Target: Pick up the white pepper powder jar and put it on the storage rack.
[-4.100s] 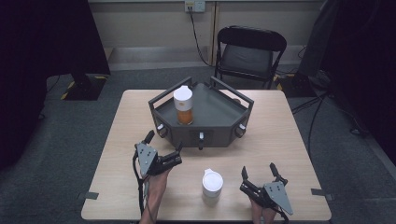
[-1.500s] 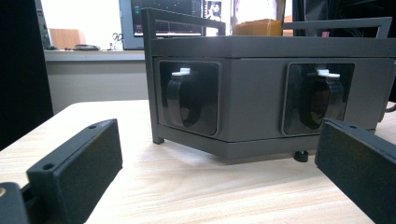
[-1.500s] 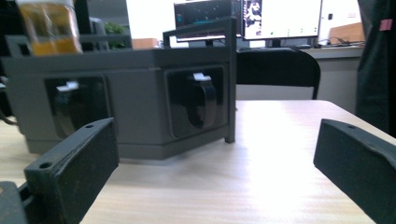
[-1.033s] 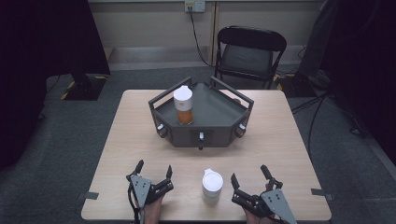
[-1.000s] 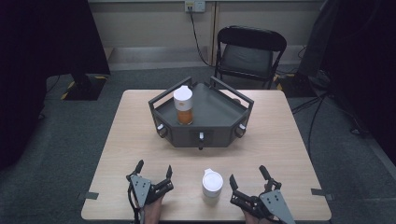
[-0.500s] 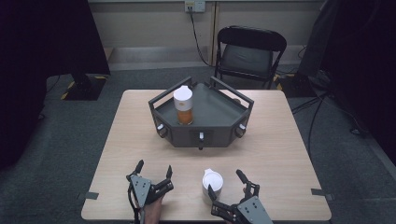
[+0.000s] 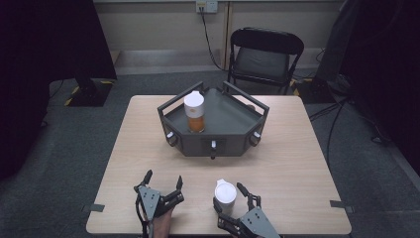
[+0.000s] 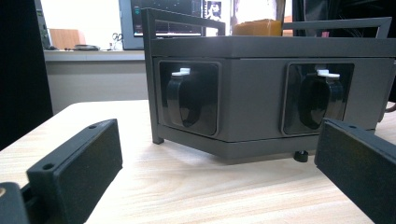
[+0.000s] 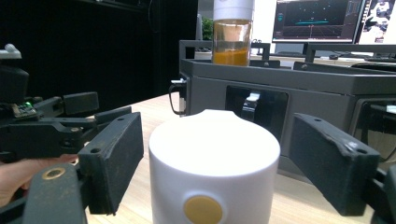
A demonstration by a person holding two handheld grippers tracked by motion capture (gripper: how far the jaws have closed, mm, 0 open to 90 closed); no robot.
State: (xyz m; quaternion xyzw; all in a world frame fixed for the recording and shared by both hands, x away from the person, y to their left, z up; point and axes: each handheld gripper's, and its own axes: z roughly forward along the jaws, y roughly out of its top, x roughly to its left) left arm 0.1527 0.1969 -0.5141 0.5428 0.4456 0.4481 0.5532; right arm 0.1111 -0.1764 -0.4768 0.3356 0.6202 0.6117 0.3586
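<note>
Right claw (image 7: 232,206) sits at the near edge of the table (image 7: 297,163) with its jaws spread to either side of a white cup (image 7: 225,196), released and not touching it as far as the right gripper view tells; that view shows a gap between each black jaw and the cup (image 9: 214,172), and a round yellow dot low on the cup's front, which the high view does not show; beyond the cup it shows the grey tray (image 9: 299,93) from the side, with a clear jar of orange stuff under a white lid (image 9: 232,35) standing on it, and the left claw (image 9: 79,112) off to one side; from above, the tray (image 7: 233,126) stands in the middle of the table, well apart from the cup, with the jar (image 7: 194,112) at its left part, and a black folding chair (image 7: 265,57) behind the table; left claw (image 7: 162,187) rests near the table's front edge to the left of the cup, jaws apart and holding nothing; the left gripper view looks low across the wood at the tray's front wall (image 8: 252,93) with two recessed black knobs tipped white; compared with half a second ago, the right claw has come forward and closer round the cup, while the left claw has stayed where it was.
</note>
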